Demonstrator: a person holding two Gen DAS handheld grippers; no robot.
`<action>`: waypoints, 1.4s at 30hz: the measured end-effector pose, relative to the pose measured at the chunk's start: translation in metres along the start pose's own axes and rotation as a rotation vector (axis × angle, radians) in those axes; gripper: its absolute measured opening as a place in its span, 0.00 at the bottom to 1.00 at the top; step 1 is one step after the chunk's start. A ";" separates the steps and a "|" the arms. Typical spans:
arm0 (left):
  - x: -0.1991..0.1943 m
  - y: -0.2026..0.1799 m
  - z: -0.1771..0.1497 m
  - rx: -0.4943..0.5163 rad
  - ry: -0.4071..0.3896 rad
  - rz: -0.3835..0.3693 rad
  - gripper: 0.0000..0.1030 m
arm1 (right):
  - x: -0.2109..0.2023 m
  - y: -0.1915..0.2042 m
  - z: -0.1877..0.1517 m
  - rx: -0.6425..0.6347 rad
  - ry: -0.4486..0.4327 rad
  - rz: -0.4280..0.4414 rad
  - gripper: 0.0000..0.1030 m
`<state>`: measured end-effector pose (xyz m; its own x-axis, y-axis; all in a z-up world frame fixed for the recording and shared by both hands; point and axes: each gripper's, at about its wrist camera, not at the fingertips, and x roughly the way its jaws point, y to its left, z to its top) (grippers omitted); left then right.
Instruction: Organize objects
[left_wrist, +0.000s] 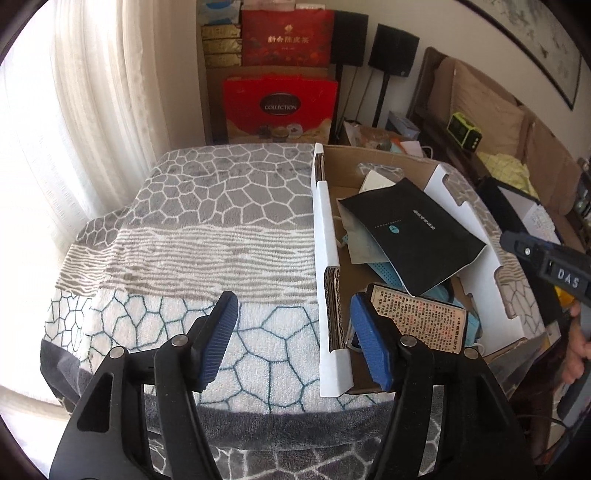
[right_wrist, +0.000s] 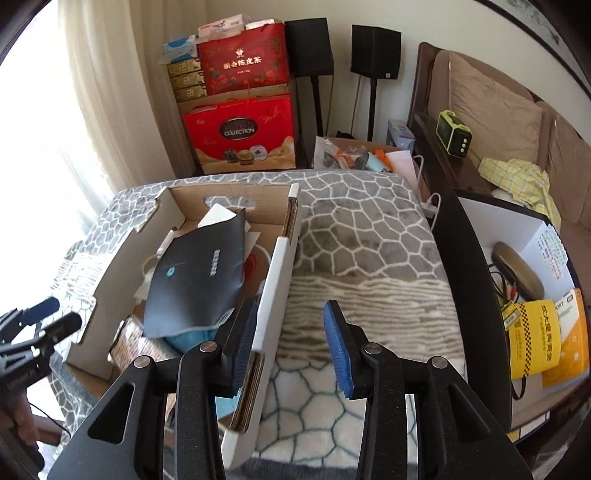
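Note:
An open cardboard box (left_wrist: 325, 229) with white outer walls sits on a patterned blanket (left_wrist: 207, 206). Inside lie a black pouch (left_wrist: 413, 232), a light blue item (left_wrist: 388, 273) under it, and a small pack printed with dense text (left_wrist: 424, 317). My left gripper (left_wrist: 293, 341) hovers open above the box's near left wall, nothing pressed between its blue pads. In the right wrist view the same box (right_wrist: 277, 266) and pouch (right_wrist: 195, 280) appear. My right gripper (right_wrist: 290, 345) is open astride the box's right wall, which no pad presses.
A second box (right_wrist: 476, 280) at the right holds yellow packets (right_wrist: 532, 339) and a dark case (right_wrist: 517, 269). Red gift boxes (right_wrist: 240, 133), speakers on stands and a curtain stand behind the blanket. A sofa (right_wrist: 491, 110) runs along the right wall.

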<state>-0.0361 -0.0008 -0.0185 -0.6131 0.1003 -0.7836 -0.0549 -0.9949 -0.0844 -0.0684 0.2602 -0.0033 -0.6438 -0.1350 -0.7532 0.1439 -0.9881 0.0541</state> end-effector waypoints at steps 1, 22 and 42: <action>-0.003 0.000 0.000 0.000 -0.007 0.001 0.72 | -0.003 0.002 -0.003 0.000 -0.001 -0.001 0.39; -0.054 -0.012 -0.015 0.031 -0.148 0.027 0.98 | -0.052 0.020 -0.055 0.028 -0.099 -0.062 0.81; -0.063 -0.012 -0.052 -0.008 -0.149 0.043 1.00 | -0.073 0.029 -0.087 0.032 -0.166 -0.138 0.99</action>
<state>0.0443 0.0054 0.0004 -0.7252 0.0544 -0.6864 -0.0197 -0.9981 -0.0583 0.0482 0.2476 -0.0043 -0.7709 -0.0064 -0.6369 0.0239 -0.9995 -0.0190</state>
